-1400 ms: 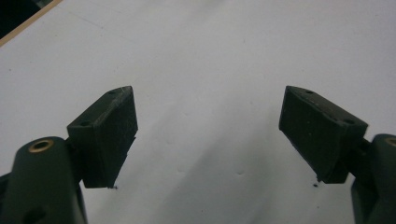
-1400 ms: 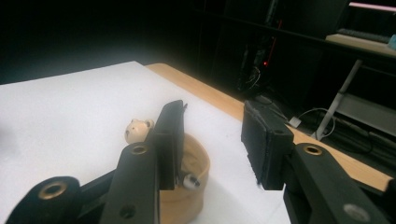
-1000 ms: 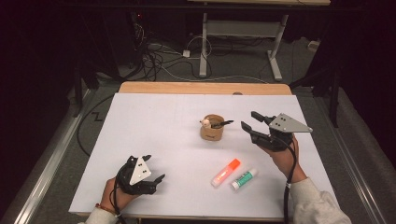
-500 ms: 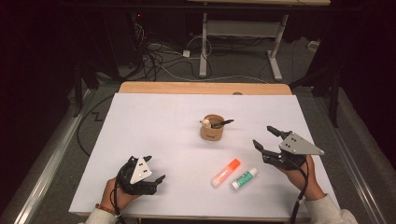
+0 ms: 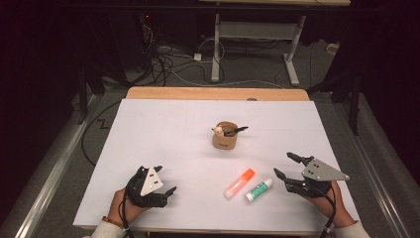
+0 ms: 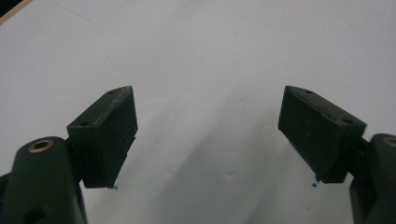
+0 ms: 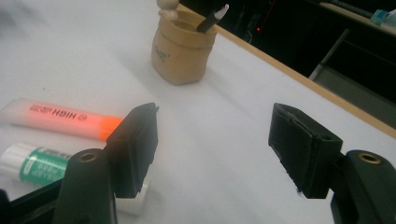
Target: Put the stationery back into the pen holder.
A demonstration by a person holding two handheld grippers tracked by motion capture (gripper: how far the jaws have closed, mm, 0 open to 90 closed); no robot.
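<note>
A tan fabric pot (image 5: 225, 137) with a dark pen and a white-topped stick in it stands mid-table. In front of it lie an orange highlighter (image 5: 239, 183) and a green-and-white glue stick (image 5: 259, 190), side by side. My right gripper (image 5: 283, 164) hovers low just right of the glue stick. It is open, its jaws have just been opening, and nothing is between them. In the right gripper view, the highlighter (image 7: 60, 119) and glue stick (image 7: 32, 163) lie left of the jaws (image 7: 215, 140), with the pot (image 7: 182, 51) ahead. My left gripper (image 5: 167, 179) rests open at the near left over bare sheet (image 6: 205, 126).
A white sheet (image 5: 163, 129) covers the table, with a wooden strip (image 5: 213, 93) showing along the far edge. Beyond it are floor cables (image 5: 163, 59) and a desk frame (image 5: 252, 34). Metal rails run along both sides of the table.
My right gripper has moved from beside the pot back toward the near right and down, ending right of the glue stick with wider jaws. The left gripper has stayed put.
</note>
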